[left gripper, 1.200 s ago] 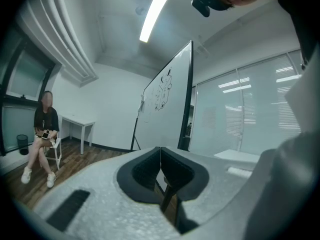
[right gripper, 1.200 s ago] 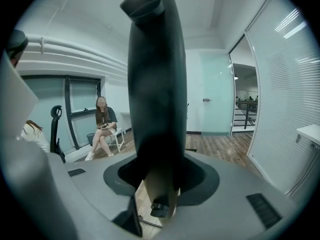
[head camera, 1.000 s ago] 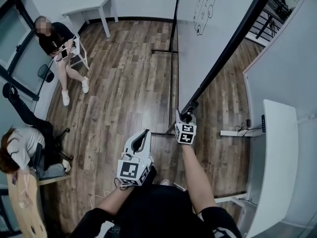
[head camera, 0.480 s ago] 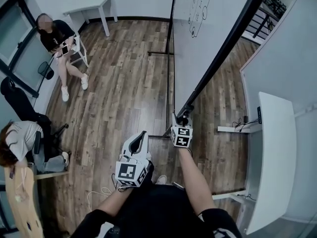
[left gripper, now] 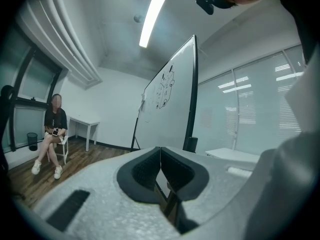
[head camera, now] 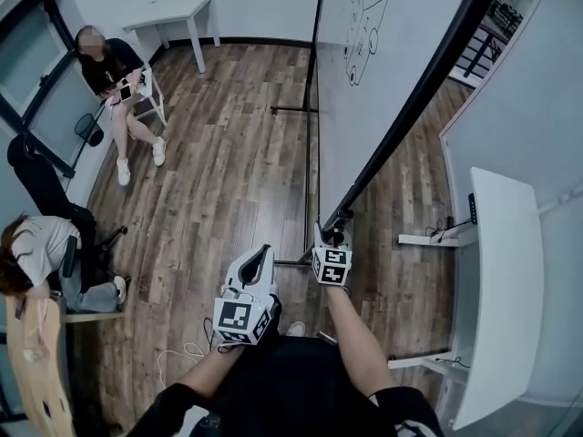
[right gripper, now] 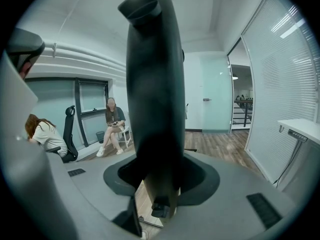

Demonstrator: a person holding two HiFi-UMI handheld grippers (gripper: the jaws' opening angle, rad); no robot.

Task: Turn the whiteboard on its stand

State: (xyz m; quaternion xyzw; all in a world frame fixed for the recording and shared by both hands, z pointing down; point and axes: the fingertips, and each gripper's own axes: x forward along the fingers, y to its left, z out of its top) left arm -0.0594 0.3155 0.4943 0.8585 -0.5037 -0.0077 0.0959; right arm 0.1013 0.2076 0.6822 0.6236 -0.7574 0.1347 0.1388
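Observation:
The whiteboard (head camera: 383,80) is a tall white panel in a black frame, with a drawing near its top, on a black stand (head camera: 310,153). Its dark frame edge runs diagonally down to my right gripper (head camera: 335,233), which is shut on the frame's lower end. In the right gripper view the black frame (right gripper: 155,94) fills the gap between the jaws of the right gripper (right gripper: 159,179). My left gripper (head camera: 262,255) hangs shut and empty to the left of the board, touching nothing. Past the closed tips of the left gripper (left gripper: 160,156), the whiteboard (left gripper: 165,109) stands ahead.
A person sits on a white chair (head camera: 114,76) at the far left, another leans at a wooden desk (head camera: 36,353) near left. A white table (head camera: 173,15) stands at the back, a white desk (head camera: 496,280) at the right. A power strip (head camera: 428,239) lies on the floor.
My right gripper, still on the frame, has drawn the board's near end toward me and slightly left. The board's drawn face has swung leftward. The left gripper has shifted a little and stays shut.

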